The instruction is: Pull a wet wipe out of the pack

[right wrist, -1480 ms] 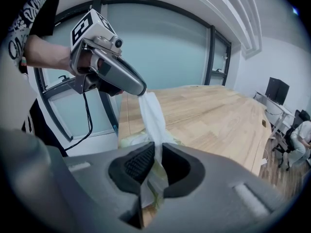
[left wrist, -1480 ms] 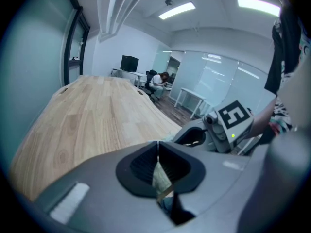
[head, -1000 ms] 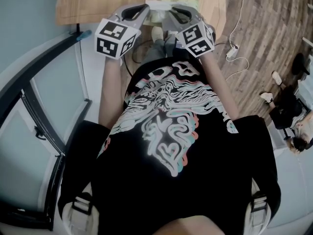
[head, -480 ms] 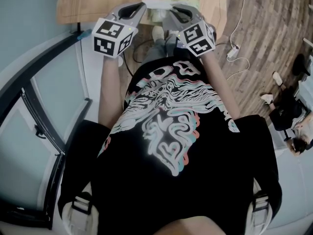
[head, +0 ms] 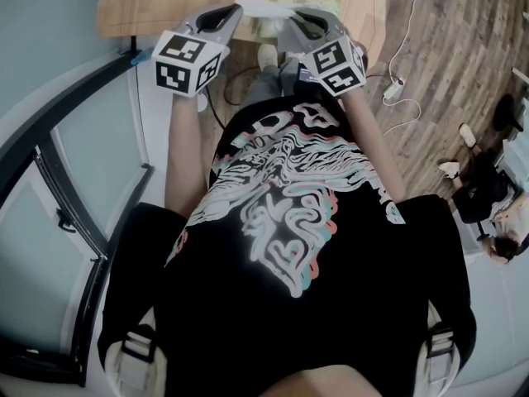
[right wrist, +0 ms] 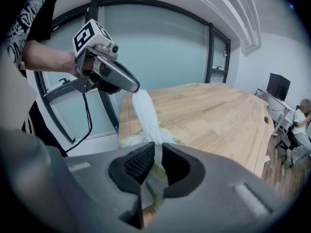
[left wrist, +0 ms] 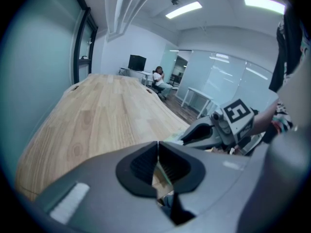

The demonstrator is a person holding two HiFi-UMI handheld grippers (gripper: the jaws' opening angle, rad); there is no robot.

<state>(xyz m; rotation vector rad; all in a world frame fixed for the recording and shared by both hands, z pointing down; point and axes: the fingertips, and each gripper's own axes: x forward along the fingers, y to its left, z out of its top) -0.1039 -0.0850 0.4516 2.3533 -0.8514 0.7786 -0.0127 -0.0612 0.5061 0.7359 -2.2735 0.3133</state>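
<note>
Head view and both gripper views, one moment. The pack [right wrist: 130, 140] of wet wipes lies on the wooden worktop [right wrist: 209, 110] at its near edge, the one closest to the person, and right of that edge's middle; both grippers meet over it there.

Left gripper [left wrist: 158, 149]: jaws pressed together on a thin sheet, the wet wipe [right wrist: 146, 111]; seen from the right gripper view, the gripper is raised above the pack and off to one side, with its tips clamping the upper end of the wipe.

Wet wipe: white, drawn out as a narrow, gathered band that slants down from the left gripper's tips to the top of the pack; its lower end is still in the pack.

Right gripper [right wrist: 155, 149]: low at the worktop's near edge; jaws closed to a narrow slit on pale green-and-white pack material, which fills the slit and shows below the pads.

Background: dark monitor [left wrist: 137, 62] and a seated person [left wrist: 159, 76] beyond the worktop's far end; glazed partitions along one side; white cable [head: 401, 73] on the wood floor by the worktop's right edge.
</note>
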